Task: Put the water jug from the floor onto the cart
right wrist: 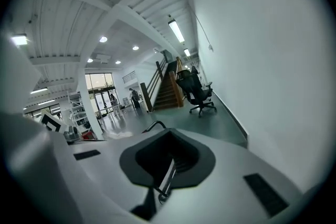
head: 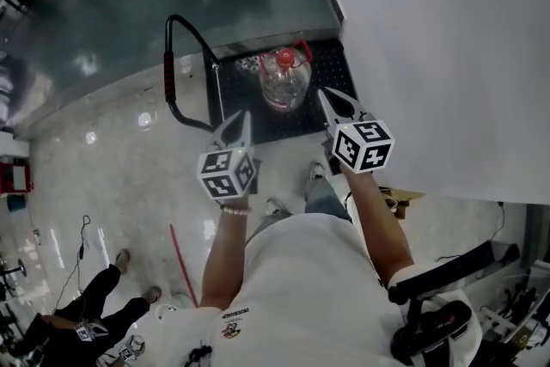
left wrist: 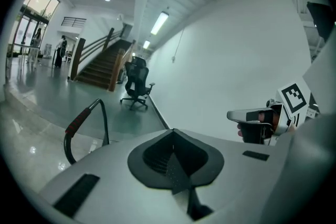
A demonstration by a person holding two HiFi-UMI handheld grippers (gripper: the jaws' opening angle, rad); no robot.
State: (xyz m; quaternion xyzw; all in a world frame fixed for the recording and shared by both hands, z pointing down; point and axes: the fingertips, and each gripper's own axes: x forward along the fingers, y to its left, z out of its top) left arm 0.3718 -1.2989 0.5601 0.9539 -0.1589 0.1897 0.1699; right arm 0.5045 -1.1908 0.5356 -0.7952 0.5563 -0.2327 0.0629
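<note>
The pale glossy floor [head: 129, 150] fills most of the head view. On it stands the cart [head: 236, 99], a black platform with a looped push handle. The water jug [head: 284, 80] stands upright on that platform, near its middle, so the placing looks done and the step in hand is likely drawing clear. To do it well, lift both tongs away from the jug without brushing its red cap [head: 285, 58], and check that the jug sits steady and away from the platform's edge. The left tongs [head: 241, 118] and right tongs [head: 328, 96] hover above the cart, each clenched on nothing. Counted: one cart, one jug, one cap, two tongs.
</note>
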